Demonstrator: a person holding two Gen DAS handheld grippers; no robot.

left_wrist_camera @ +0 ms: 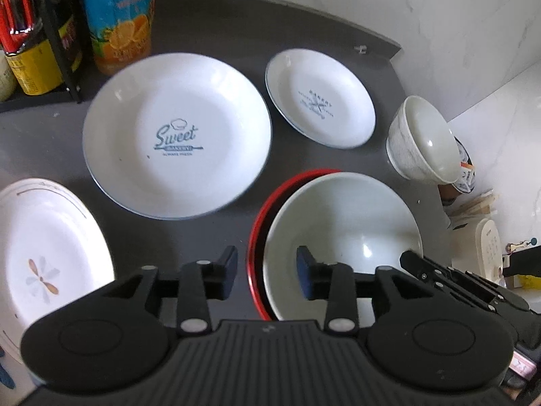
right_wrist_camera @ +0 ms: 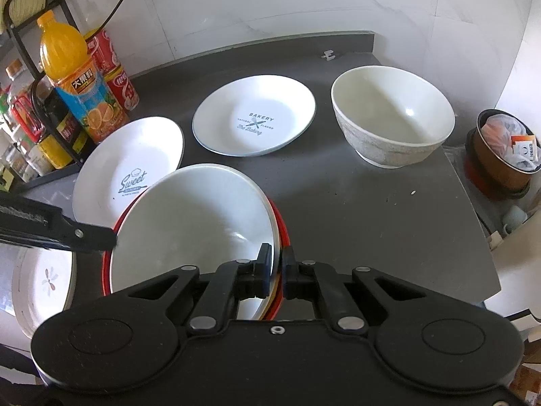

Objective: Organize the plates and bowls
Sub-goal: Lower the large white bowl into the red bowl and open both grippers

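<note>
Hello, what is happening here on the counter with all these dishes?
A person is sorting dishes with two hand-held grippers. The right gripper is shut on the rim of a white bowl nested in a red-rimmed bowl. The left gripper is open beside them, holding nothing. On the grey counter lie the Sweet plate, the Bakery plate, a flower plate and a deep white bowl.

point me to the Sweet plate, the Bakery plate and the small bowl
Sweet plate [left_wrist_camera: 175, 135], left wrist view, on the printed logo at its centre.
Bakery plate [right_wrist_camera: 254, 116], right wrist view, on the flat printed centre.
Small bowl [right_wrist_camera: 394, 111], right wrist view, on its inner wall.
</note>
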